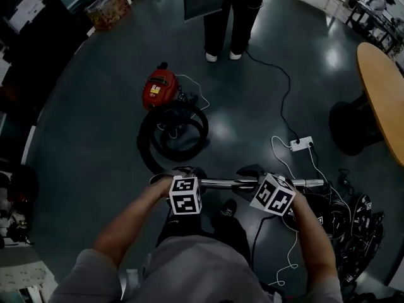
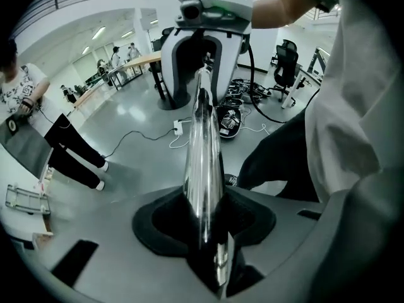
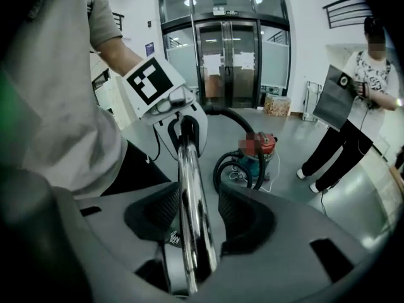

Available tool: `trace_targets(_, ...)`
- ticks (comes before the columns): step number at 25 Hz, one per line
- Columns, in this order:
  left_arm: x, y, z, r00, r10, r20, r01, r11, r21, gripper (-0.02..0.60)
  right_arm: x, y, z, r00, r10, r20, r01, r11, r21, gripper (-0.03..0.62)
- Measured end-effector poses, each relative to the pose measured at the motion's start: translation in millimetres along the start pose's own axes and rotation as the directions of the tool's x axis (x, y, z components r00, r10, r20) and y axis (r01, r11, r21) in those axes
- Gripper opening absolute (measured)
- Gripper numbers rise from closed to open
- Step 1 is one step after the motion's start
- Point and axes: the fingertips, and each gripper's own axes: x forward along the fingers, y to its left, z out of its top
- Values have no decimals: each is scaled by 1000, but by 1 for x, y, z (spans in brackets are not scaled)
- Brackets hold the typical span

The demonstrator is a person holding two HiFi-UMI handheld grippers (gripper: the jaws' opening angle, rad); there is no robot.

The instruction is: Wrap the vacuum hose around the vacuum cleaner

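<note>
a shiny chrome metal tube (image 1: 227, 183) is held level above the glossy dark grey floor (image 1: 95, 125), spanning the two grippers. the left gripper (image 1: 192, 177) is clenched on one end of the tube: in the left gripper view its black pads (image 2: 167, 216) are pressed against the chrome (image 2: 202, 150) on both sides. the right gripper (image 1: 255, 177) is released. in the right gripper view the tube (image 3: 189, 194) is seen running between its parted jaws, with a gap shown beside one pad (image 3: 243, 210). each gripper is seen from the other's camera at the far end of the tube (image 2: 202, 36) (image 3: 180, 122).

the red canister vacuum cleaner (image 1: 158, 87) stands on the floor well ahead of the grippers. the black corrugated vacuum hose (image 1: 151, 137) lies in loose loops on the floor just beside the canister, on the person's side of it, not around the body. in the right gripper view one run of the hose (image 3: 221, 169) is seen arcing from behind the left gripper down to the canister (image 3: 265, 147).

a white power strip (image 1: 302, 144) lies on the floor to the right, near a round wooden bench (image 1: 379, 87). a standing person (image 1: 227, 17) is seen beyond the vacuum cleaner.
</note>
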Motion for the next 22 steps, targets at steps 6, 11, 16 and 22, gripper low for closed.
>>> trace_targets(6,20,18,-7,997,40,-67,-43,998,-44,153,-34,-44,-6,992,68,109,-76,994,75,189)
trace_targets(11,48,31,-30,997,43,-59,-50,989,-138,153,8,-64,-48,988,119,-99,-120,993,-6,189)
trace_targets(16,72,57,-49,997,69,-29,-74,976,-203,154,67,-92,-96,944,185,-274,-210,975,-67,189)
trace_targets(22,121,80,-91,998,66,3,-62,951,-303,155,137,-128,-116,884,210,-417,-306,935,-178,189)
